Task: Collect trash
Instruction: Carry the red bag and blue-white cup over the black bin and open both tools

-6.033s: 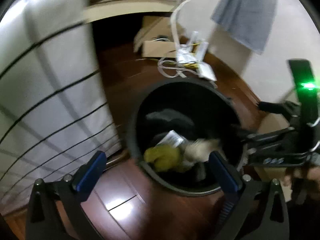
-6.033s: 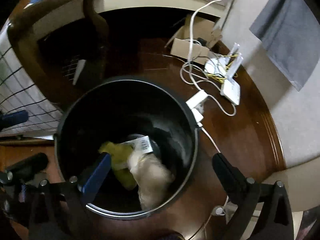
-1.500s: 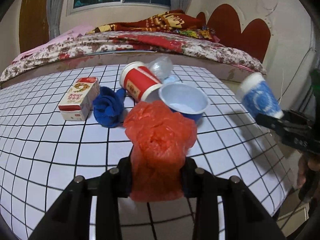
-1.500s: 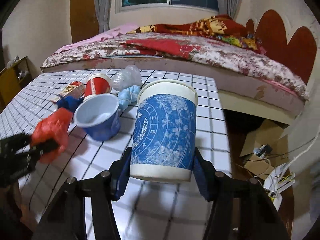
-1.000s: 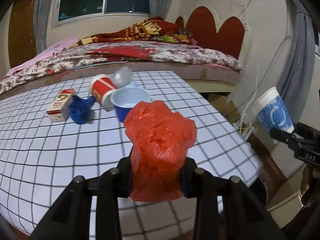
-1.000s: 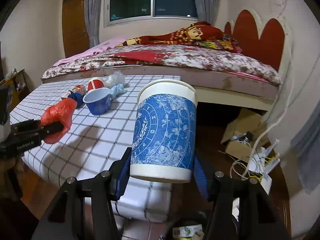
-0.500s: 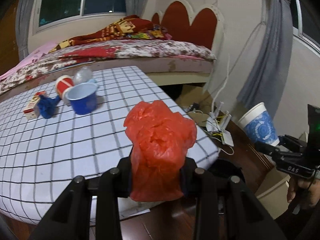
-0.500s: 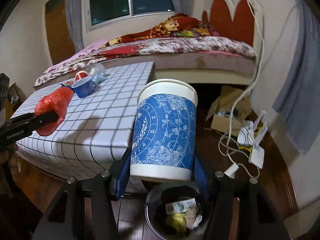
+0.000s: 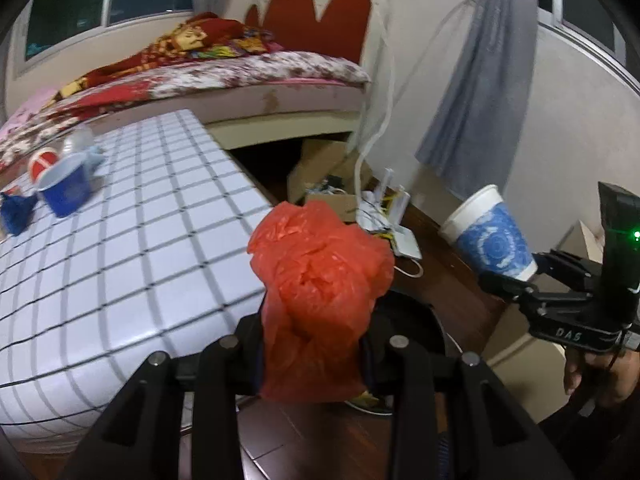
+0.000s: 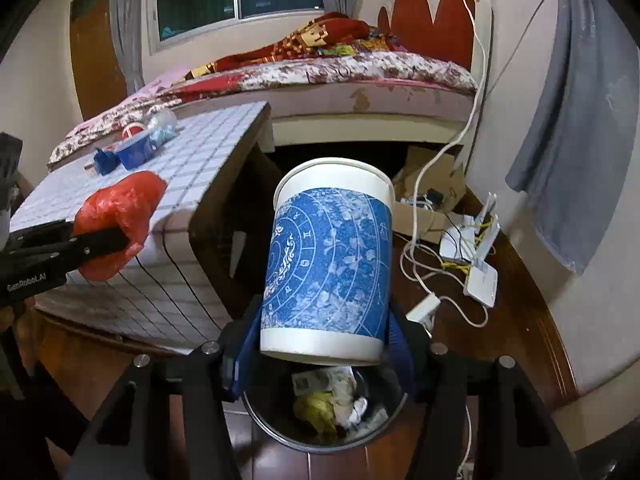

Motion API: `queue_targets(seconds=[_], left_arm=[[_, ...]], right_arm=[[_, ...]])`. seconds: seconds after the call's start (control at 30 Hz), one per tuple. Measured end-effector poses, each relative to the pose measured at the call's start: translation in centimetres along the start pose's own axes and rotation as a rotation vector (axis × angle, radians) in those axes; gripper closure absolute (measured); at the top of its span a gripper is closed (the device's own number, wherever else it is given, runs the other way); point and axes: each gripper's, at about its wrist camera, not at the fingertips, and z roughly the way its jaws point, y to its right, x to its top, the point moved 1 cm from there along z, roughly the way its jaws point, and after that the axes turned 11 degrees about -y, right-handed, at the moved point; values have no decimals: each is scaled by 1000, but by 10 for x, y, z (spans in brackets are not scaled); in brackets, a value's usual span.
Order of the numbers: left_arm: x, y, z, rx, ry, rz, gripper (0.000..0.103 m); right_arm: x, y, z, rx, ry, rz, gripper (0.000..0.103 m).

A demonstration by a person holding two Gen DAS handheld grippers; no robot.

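Note:
My left gripper is shut on a crumpled red plastic bag, held past the table's edge; the bag also shows in the right wrist view. My right gripper is shut on a blue-and-white paper cup, held above the black trash bin, which holds yellow and white scraps. The cup also shows in the left wrist view. The bin's rim is mostly hidden behind the bag there.
On the white checked table lie a blue bowl, a red cup, a blue cloth and a clear bottle. Cables, routers and a cardboard box sit on the wood floor by the bed.
Both grippers swung right, off the table and down toward the bin. The bin now lies closer below the cup. Both grips are unchanged.

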Motion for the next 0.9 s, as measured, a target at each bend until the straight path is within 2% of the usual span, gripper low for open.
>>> queue_targets(seconds=[0.3, 0.9], left_arm=[[-19, 35, 32, -50, -61, 40, 67], [-34, 55, 100, -124, -218, 44, 67]], right_arm=[[-26, 17, 17, -28, -69, 12, 44], [-54, 31, 70, -38, -219, -32, 44]])
